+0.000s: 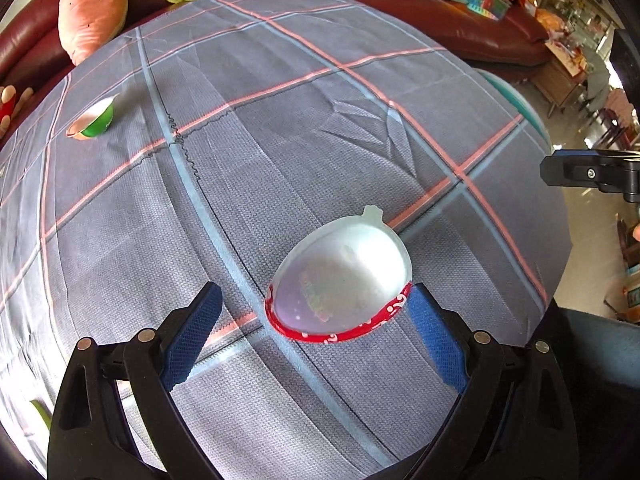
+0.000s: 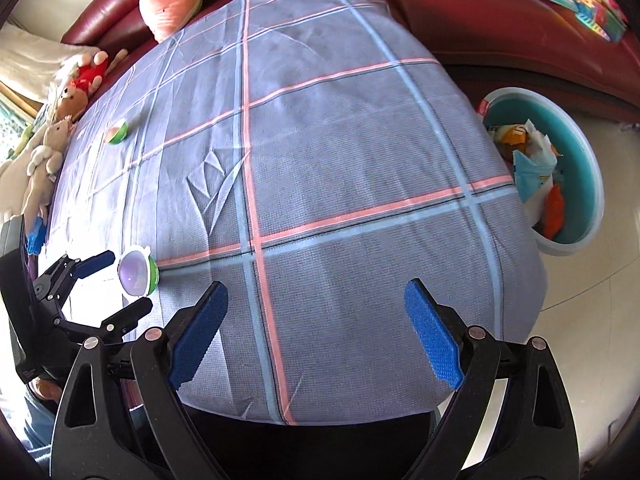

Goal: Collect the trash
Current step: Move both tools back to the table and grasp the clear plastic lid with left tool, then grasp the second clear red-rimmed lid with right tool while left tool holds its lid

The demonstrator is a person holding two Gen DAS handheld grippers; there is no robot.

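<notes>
Two grippers are in view, both with jaws spread wide and nothing pressed between the blue textured pads. The left gripper (image 1: 316, 320) straddles a jelly cup (image 1: 340, 276) lying on the tablecloth (image 1: 280, 140); its right pad stands just beside the cup's rim, and whether it touches cannot be told. The cup lies on its side, mouth toward the left-wrist camera, with its small tab pointing away toward the far side of the table. It is translucent white plastic, egg-shaped in outline, with a red patterned band at the near rim; in the right-wrist view its outer side appears green. It appears empty. The right gripper (image 2: 316, 328) hangs over bare cloth near the table's near edge, well apart from the cup.

The cloth is grey woven fabric crossed by pink and pale blue stripes, creased near the middle. Farther left lies a second cup (image 1: 94, 120), green outside, white within, tipped over. Off the right edge stands a round teal bin (image 2: 580, 152) on the floor, holding crumpled wrappers (image 2: 536, 160). Plush toys (image 1: 92, 4) rest on a red leather sofa (image 1: 460, 20) beyond.
</notes>
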